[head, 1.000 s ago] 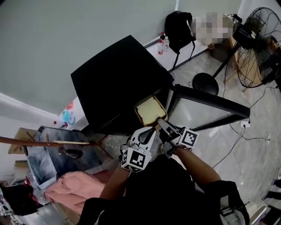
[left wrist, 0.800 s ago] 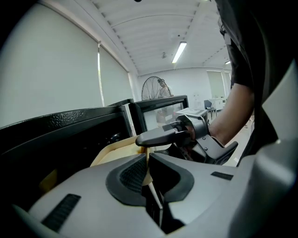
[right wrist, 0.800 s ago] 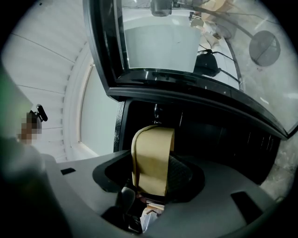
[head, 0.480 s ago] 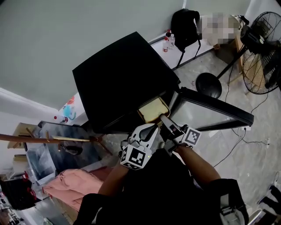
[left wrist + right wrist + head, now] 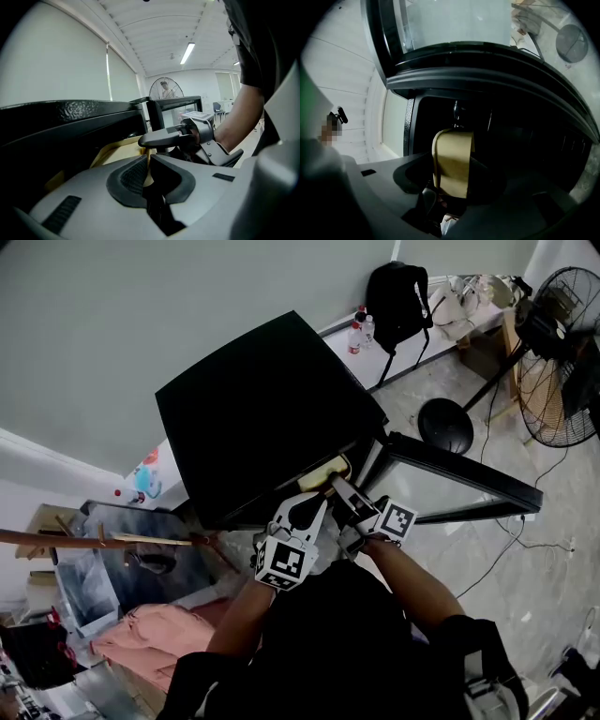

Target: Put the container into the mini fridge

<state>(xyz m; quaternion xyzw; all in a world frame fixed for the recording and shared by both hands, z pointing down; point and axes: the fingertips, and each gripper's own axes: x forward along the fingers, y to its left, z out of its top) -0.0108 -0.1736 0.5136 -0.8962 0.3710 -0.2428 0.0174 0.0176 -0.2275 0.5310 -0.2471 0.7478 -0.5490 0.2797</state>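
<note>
A black mini fridge (image 5: 262, 409) stands with its glass door (image 5: 459, 474) swung open to the right. The flat yellowish container (image 5: 324, 473) sits at the fridge's opening, mostly under the top edge. My right gripper (image 5: 339, 491) is shut on the container (image 5: 452, 159), which stands edge-on between its jaws with the dark fridge interior (image 5: 511, 136) behind. My left gripper (image 5: 312, 499) is shut on the container's near edge; in its own view the left gripper (image 5: 149, 166) pinches a thin yellow lip, with the container (image 5: 110, 152) and the right gripper (image 5: 180, 136) just beyond.
A standing fan (image 5: 562, 352) and its round black base (image 5: 447, 425) are to the right of the door. A black backpack (image 5: 398, 292) and bottles (image 5: 361, 329) lie by the back wall. Pink cloth (image 5: 150, 634) and a wooden stick (image 5: 94, 542) are at the lower left.
Both grippers have pushed the container forward; less of it shows outside the fridge's top edge than a second ago. The jaws have not changed.
</note>
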